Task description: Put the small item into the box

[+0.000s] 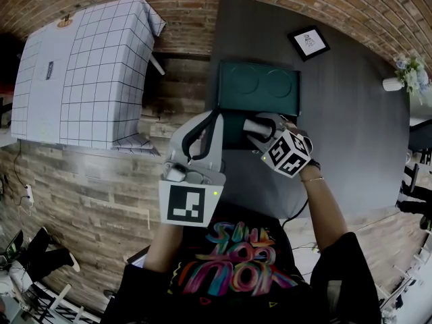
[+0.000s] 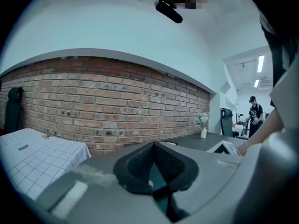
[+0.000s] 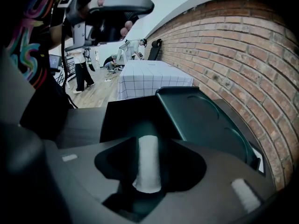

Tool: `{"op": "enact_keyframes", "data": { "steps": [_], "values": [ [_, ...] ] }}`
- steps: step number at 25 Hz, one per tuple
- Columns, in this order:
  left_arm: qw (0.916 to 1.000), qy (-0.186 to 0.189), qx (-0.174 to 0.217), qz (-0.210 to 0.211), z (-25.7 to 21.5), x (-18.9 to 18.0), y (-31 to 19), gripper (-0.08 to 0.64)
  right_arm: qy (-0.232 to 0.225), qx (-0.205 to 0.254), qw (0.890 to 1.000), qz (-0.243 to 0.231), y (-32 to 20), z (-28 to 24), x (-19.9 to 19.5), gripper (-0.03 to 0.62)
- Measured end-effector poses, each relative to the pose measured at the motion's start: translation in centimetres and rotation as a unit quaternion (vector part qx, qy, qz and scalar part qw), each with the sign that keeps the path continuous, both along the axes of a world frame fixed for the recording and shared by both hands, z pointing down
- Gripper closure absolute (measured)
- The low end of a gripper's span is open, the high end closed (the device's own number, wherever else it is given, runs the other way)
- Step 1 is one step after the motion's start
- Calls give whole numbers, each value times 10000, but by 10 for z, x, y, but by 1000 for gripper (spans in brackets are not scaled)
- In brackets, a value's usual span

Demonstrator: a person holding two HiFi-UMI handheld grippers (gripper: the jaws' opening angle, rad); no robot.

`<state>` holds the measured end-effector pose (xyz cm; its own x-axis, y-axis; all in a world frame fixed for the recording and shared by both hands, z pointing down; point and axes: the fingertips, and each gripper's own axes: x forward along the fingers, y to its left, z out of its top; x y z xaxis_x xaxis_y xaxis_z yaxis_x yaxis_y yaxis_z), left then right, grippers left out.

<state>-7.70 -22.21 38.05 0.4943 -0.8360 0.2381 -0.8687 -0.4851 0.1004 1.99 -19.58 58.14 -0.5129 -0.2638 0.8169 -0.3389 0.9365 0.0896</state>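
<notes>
Your right gripper (image 3: 149,146) has its jaws apart, and the small white soft-looking roll (image 3: 148,167) stands loose between them over the open dark green box (image 3: 124,118). Your left gripper (image 2: 154,162) is clamped on the box's edge. The roll looks light and squashy, so pinch it gently at mid-length.

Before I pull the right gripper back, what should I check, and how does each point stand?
1. The lid is swung open and the box is exposed inside: ok.
2. The small item, a white roll, is over the box opening: ok.
3. The right gripper has its fingers apart, not clamping the roll: ok.
4. Roll resting on the box floor: cannot tell; it stands between the fingers.
5. The left gripper has its fingers closed on a teal edge, apparently the box wall, steadying it: ok.
</notes>
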Motion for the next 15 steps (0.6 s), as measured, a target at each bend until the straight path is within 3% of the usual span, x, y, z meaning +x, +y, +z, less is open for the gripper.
{"op": "enact_keyframes", "data": {
  "steps": [8, 15],
  "values": [
    [10000, 14, 53, 10, -7, 0, 1, 558, -35, 635, 9977, 234, -7, -28, -2, 385],
    [9997, 60, 237, 30, -22, 1, 6, 557, -286, 1436, 9884, 406, -7, -76, -12, 387]
  ]
}}
